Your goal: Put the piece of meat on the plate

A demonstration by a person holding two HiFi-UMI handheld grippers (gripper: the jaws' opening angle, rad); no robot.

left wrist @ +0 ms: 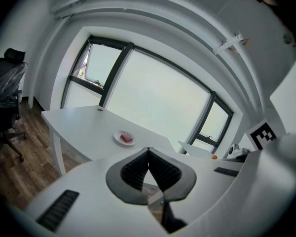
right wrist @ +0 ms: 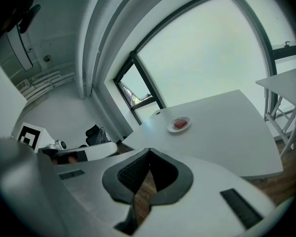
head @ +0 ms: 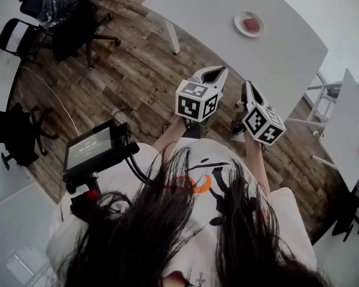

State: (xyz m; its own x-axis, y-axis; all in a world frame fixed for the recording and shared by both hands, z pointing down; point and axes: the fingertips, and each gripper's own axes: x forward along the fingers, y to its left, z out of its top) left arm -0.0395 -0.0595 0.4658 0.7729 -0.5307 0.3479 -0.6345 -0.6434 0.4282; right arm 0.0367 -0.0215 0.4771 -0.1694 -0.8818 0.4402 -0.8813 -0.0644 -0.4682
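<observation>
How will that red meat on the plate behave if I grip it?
The meat looks like a small flat slab, so probably light and soft, apt to sag. Its surface may be slick, though too small to tell. The shallow plate on the smooth table would likely slide if pushed.

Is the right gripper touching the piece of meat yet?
Apart. The head view shows a wide stretch of bare tabletop between the right gripper and the piece of meat, which lies on the plate.
</observation>
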